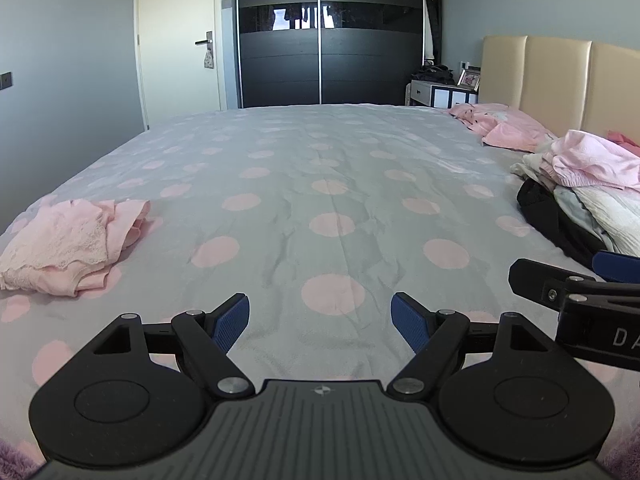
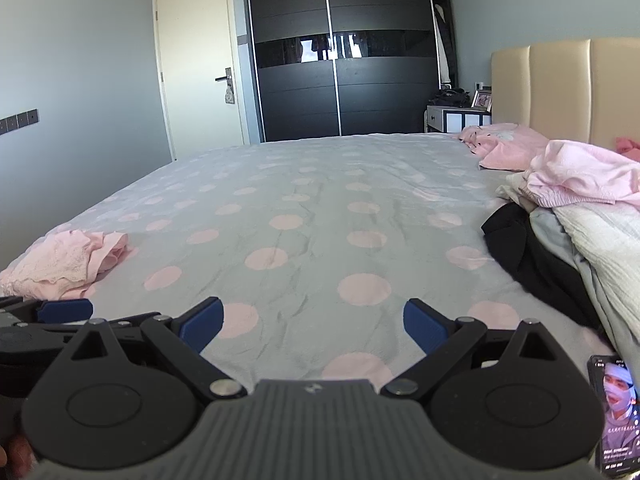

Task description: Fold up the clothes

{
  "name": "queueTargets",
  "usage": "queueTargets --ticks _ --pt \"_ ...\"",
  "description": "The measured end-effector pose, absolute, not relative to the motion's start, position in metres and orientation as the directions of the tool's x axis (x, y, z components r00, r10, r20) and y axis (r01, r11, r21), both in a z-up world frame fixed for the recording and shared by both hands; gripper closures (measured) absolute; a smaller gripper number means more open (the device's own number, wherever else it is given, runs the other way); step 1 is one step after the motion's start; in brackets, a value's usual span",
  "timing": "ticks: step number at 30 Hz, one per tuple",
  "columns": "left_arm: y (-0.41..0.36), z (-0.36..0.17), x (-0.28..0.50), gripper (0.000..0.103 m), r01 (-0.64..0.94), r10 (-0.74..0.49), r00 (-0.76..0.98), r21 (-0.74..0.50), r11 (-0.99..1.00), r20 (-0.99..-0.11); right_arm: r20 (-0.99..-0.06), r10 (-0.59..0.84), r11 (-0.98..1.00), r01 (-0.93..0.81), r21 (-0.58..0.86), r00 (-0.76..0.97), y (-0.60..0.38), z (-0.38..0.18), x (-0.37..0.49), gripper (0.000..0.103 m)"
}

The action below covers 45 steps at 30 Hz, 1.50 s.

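Note:
A folded pink lace garment [image 1: 68, 244] lies on the bed at the left; it also shows in the right wrist view [image 2: 60, 264]. A heap of unfolded clothes [image 1: 588, 192], pink, white and black, lies at the right, also in the right wrist view [image 2: 580, 216]. My left gripper [image 1: 320, 320] is open and empty, low over the grey sheet with pink dots [image 1: 320, 184]. My right gripper [image 2: 314, 330] is open and empty beside it, near the heap's black garment [image 2: 532, 256]. Each gripper shows at the edge of the other's view.
A pink pillow [image 1: 500, 126] lies by the beige headboard [image 1: 560, 80]. A phone [image 2: 616, 412] with a lit screen lies at the bed's near right. A dark wardrobe [image 1: 328, 32], a door [image 1: 180, 40] and a nightstand [image 1: 440, 94] stand beyond the bed.

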<state>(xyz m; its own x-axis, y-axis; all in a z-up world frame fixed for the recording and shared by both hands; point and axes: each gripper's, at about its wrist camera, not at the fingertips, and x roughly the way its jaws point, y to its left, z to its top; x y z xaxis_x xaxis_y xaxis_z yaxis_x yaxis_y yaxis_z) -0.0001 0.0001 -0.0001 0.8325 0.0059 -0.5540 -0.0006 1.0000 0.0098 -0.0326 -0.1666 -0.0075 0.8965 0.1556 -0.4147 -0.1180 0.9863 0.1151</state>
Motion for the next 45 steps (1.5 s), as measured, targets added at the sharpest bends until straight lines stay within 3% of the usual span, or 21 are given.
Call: queueTargets --ticks 8,12,22,45 --pt "0.003 -0.007 0.012 0.025 0.03 -0.004 0.815 0.035 0.999 -0.579 -0.462 0.137 0.987 -0.079 0.142 0.876 -0.174 -0.01 -0.023 0.005" --pt "0.0 -0.012 0.01 0.025 0.025 0.002 0.827 0.041 0.999 -0.562 -0.439 0.12 0.992 -0.087 0.096 0.89 -0.168 -0.007 -0.027 0.005" --pt "0.0 -0.016 0.011 0.025 0.042 -0.014 0.837 0.039 0.998 -0.548 -0.459 0.149 0.986 -0.096 0.137 0.876 -0.174 -0.009 -0.021 0.005" --pt "0.004 -0.016 0.008 0.025 0.017 0.017 0.82 0.054 0.998 -0.572 -0.471 0.173 0.982 -0.117 0.146 0.865 -0.178 -0.013 -0.021 0.005"
